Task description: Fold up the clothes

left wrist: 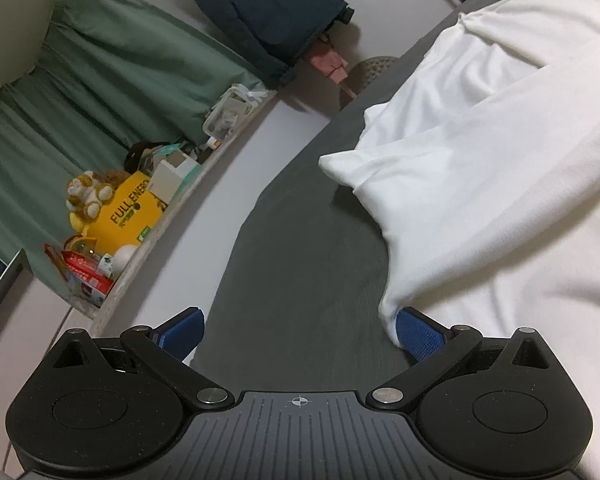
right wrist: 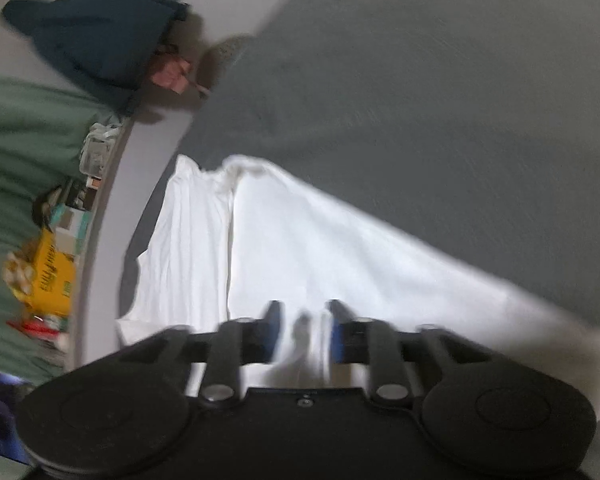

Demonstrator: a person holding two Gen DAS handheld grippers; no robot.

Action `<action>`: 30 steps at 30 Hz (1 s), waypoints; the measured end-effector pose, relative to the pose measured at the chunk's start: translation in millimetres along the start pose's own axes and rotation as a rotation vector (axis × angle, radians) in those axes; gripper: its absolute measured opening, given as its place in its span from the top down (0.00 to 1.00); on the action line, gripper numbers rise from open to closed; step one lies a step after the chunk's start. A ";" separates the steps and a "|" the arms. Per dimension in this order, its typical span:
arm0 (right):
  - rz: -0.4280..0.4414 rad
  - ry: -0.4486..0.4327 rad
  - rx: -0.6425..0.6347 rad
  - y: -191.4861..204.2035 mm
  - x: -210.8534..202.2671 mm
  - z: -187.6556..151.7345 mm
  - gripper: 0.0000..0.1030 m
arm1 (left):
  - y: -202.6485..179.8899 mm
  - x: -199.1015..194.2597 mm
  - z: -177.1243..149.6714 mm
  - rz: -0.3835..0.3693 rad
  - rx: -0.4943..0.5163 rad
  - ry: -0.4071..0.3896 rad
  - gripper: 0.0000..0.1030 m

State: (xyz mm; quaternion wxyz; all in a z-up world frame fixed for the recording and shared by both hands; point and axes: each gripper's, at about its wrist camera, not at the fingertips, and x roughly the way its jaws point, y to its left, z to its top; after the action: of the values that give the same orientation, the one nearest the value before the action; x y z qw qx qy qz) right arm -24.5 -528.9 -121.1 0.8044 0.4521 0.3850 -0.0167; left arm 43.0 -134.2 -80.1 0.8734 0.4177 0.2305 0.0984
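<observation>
We are looking along our left tongs (left wrist: 300,334), whose blue pads (left wrist: 414,332) are standing wide apart over the dark grey bed (left wrist: 300,248); nothing is lying between them, though the right pad is touching the near edge of the white garment (left wrist: 480,184). That garment is spreading over the right part of the bed, loosely layered, with one folded corner pointing left toward the bed's bare middle.

In the right wrist view, which is blurred, our right tongs (right wrist: 302,328) are sitting partly open just above the white garment (right wrist: 320,248). A raised ridge of the cloth is standing in the gap between the fingers (right wrist: 274,320), and we cannot tell whether the pads are pressing on it. From here the garment is running away from us as a long white shape, with a fold line down its left part and grey bed (right wrist: 440,100) beyond it on the right and far side.

On the left, a shelf (left wrist: 172,216) is carrying a yellow box (left wrist: 130,208), a plush toy (left wrist: 88,196) and small clutter in front of a green curtain (left wrist: 80,92). A dark blue jacket (left wrist: 268,12) is hanging against the far wall.
</observation>
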 end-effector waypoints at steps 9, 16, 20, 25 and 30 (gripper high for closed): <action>0.103 0.119 -0.466 69.9 -30.0 -24.6 0.49 | 38.2 -51.1 -19.3 -0.112 -0.228 -0.123 0.00; -0.199 0.277 -1.246 114.0 -14.9 -94.5 0.52 | 8.0 -80.2 3.0 -0.273 -0.121 -0.263 0.00; -0.227 0.395 -1.417 106.7 1.7 -105.9 0.75 | -17.2 -88.2 9.7 -0.326 -0.054 -0.288 0.00; -0.203 0.395 -1.428 99.8 10.3 -103.6 0.87 | -21.7 -86.4 8.9 -0.352 -0.087 -0.256 0.00; -0.091 0.458 -1.351 106.4 -10.4 -82.3 0.98 | -0.9 -73.4 0.0 -0.379 -0.233 -0.207 0.00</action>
State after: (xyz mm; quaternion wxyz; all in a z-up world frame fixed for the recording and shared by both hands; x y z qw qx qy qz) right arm -41.7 -408.5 -62.7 0.8060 -0.1694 0.4890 0.2874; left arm -21.2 -161.5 -57.4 0.9374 0.2713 0.2010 -0.0847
